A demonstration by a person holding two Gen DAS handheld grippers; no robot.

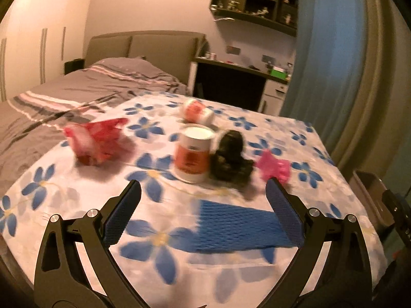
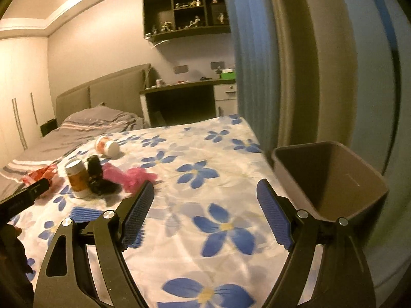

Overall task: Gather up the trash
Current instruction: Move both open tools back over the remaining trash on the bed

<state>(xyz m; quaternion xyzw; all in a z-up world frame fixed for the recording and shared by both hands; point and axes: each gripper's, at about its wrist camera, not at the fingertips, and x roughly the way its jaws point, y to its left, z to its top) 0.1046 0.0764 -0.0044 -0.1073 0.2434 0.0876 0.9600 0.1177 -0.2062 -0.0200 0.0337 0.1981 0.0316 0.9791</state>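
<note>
Left tongs (image 1: pixel 203 192) gape wide and empty; the blue foam-net sleeve (image 1: pixel 241 225) lies just ahead between the tips, long axis nine-to-three, with the upright orange-label jar (image 1: pixel 192 154), black wad (image 1: pixel 231 159) and pink wrapper (image 1: pixel 273 166) at twelve on the flowered worktop (image 1: pixel 77 205). Right tongs (image 2: pixel 205 192), also wide and empty, have the brown bin (image 2: pixel 331 179) at two, so the left is nearer the trash. Labels are too blurred to read.

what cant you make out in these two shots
- Upright can label: motion blur, left wrist view.
- Black object beside it: blurred and dark, identity unclear.
- Bin bottom: hidden by its near wall and the right tongs.
- Shelf figurines: too small.
</note>
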